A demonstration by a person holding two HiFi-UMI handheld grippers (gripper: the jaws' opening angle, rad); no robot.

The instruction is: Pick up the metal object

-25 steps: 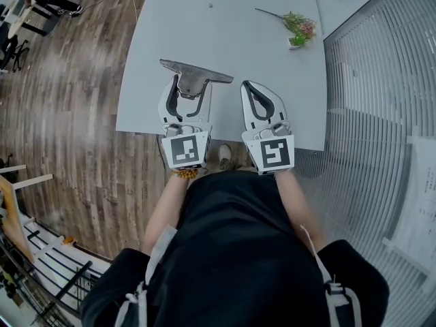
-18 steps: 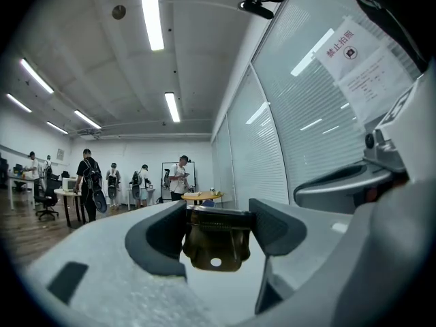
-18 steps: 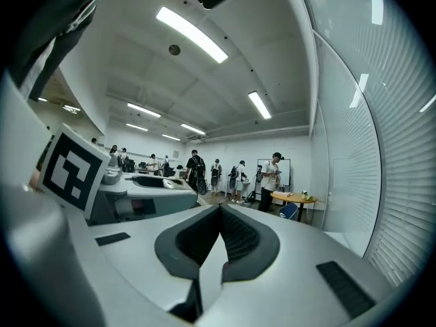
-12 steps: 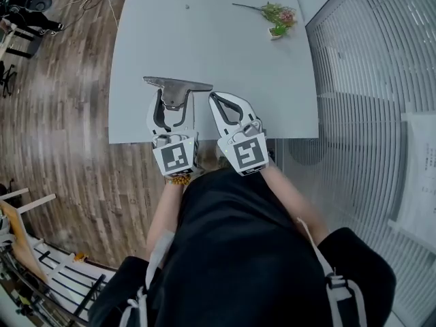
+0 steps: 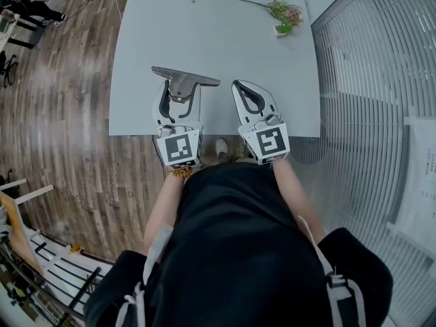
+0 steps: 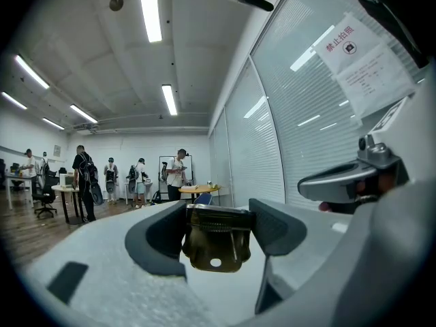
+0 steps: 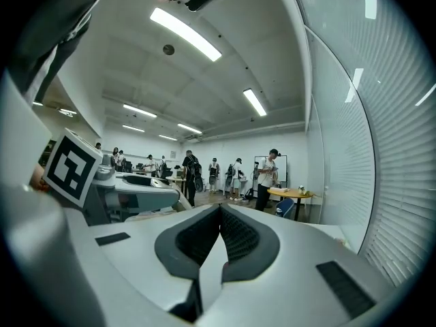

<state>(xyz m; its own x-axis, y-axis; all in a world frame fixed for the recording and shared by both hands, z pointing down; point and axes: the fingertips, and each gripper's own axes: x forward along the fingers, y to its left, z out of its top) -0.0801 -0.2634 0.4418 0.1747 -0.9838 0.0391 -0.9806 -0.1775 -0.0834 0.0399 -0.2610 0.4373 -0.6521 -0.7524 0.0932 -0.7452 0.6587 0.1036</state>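
Metal object [image 6: 212, 248] in left gripper [image 6: 217, 218] (snug)

The table [image 5: 218, 46] is running off the head view's top edge; a dark speck [image 5: 193, 1] toward the table's far end is showing too small to identify; above the table's near edge, fingers [image 5: 161, 113] of the left gripper [image 5: 181, 94] are covering part of the metal object [image 5: 184, 78].

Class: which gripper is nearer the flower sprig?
Right. In the head view the right gripper lies below-left of the flower sprig; the left gripper, holding the metal object, lies farther left.
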